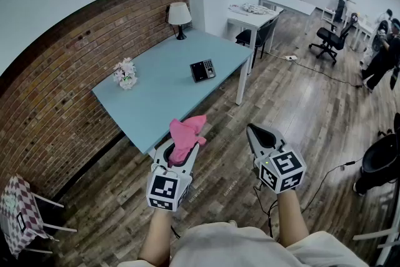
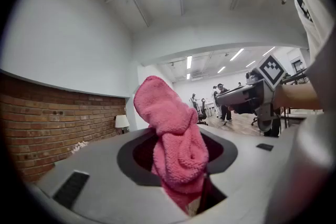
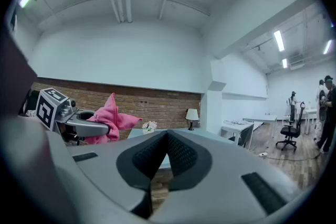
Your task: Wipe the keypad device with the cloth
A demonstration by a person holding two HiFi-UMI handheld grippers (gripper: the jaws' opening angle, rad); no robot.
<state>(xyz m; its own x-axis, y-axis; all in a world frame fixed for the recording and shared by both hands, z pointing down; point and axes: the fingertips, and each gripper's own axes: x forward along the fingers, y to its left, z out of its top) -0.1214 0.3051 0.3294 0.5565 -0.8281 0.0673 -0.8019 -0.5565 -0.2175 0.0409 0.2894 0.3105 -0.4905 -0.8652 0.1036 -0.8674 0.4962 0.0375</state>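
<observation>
The black keypad device [image 1: 202, 70] stands on the light blue table [image 1: 156, 97], toward its right side. My left gripper [image 1: 181, 150] is shut on a pink cloth [image 1: 186, 137], held in the air just short of the table's near corner. In the left gripper view the pink cloth [image 2: 176, 149] bulges out between the jaws. My right gripper [image 1: 261, 135] is shut with nothing in it, over the wooden floor to the right of the left one. The right gripper view shows the left gripper with the cloth [image 3: 107, 120] at its left.
A small lamp [image 1: 179, 17] stands at the table's far end, a bunch of flowers [image 1: 125, 74] by the brick wall. A checked stool [image 1: 22, 209] sits at lower left. White desks [image 1: 253, 15], office chairs [image 1: 329, 40] and people [image 1: 381, 53] fill the back right.
</observation>
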